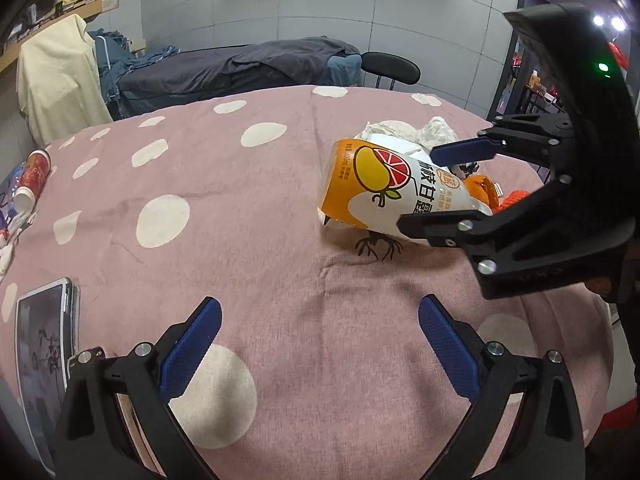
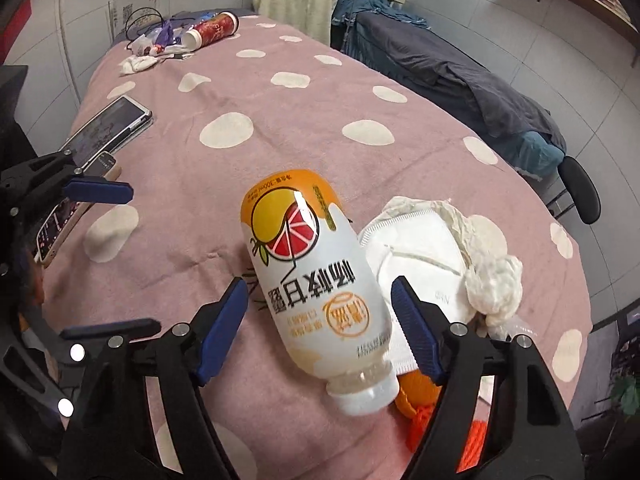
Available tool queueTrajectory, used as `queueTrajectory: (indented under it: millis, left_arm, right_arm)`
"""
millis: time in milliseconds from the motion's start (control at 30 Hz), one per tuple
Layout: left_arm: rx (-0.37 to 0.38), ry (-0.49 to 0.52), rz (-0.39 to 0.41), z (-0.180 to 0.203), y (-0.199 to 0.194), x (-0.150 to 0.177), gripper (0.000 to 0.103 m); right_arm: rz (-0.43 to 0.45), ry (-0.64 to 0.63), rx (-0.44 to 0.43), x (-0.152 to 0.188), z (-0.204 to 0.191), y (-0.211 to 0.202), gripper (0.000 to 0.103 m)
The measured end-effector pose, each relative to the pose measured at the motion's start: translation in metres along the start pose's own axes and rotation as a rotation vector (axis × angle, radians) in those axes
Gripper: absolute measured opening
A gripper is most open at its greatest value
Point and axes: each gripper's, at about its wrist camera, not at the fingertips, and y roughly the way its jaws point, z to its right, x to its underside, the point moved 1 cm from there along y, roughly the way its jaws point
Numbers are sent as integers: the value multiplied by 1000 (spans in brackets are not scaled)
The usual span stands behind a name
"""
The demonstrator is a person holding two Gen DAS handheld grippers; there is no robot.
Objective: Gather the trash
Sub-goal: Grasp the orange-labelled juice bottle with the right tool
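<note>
A table (image 1: 240,240) under a pink cloth with cream polka dots fills both views. Near its right edge an orange-and-white plastic drink bottle (image 2: 316,280) with a grapefruit print lies on its side. It touches a white folded face mask (image 2: 416,252) and crumpled white tissue (image 2: 496,280), with orange netting (image 2: 424,420) by its cap. The right tongs (image 2: 320,300) stand wide open astride the bottle, blue pads clear of it on both sides. The left tongs (image 1: 320,320) gape equally wide over bare cloth, holding nothing. At the table's far left corner lies a red cylindrical can (image 2: 212,30) among wrappers and a cable. A silver tablet (image 2: 108,128) lies on the left edge. Beyond the table are a bed with dark grey bedding (image 1: 240,68), a cream cloth draped over a chair (image 1: 60,76), a black stool (image 1: 390,68), grey tiled walls and a wooden shelf (image 1: 52,0).
</note>
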Motion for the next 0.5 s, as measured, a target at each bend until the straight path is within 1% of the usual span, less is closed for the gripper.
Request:
queueTrajectory:
  millis: [67, 133, 300, 400, 500]
  left_arm:
    - [19, -14, -4, -3, 1, 2, 97]
    - [23, -20, -8, -5, 2, 3, 97]
    - [39, -30, -16, -5, 6, 3, 97]
    - [59, -40, -17, -5, 6, 3, 97]
    - [63, -49, -13, -5, 6, 3, 97]
  right_arm:
    - [-22, -26, 0, -8, -2, 13, 71]
    - [-38, -50, 2, -14, -6, 23, 69]
    - [-57, -108, 41, -20, -14, 39, 66]
    - [-71, -96, 53, -19, -12, 46, 63]
    - [-49, -81, 65, -19, -12, 43, 62]
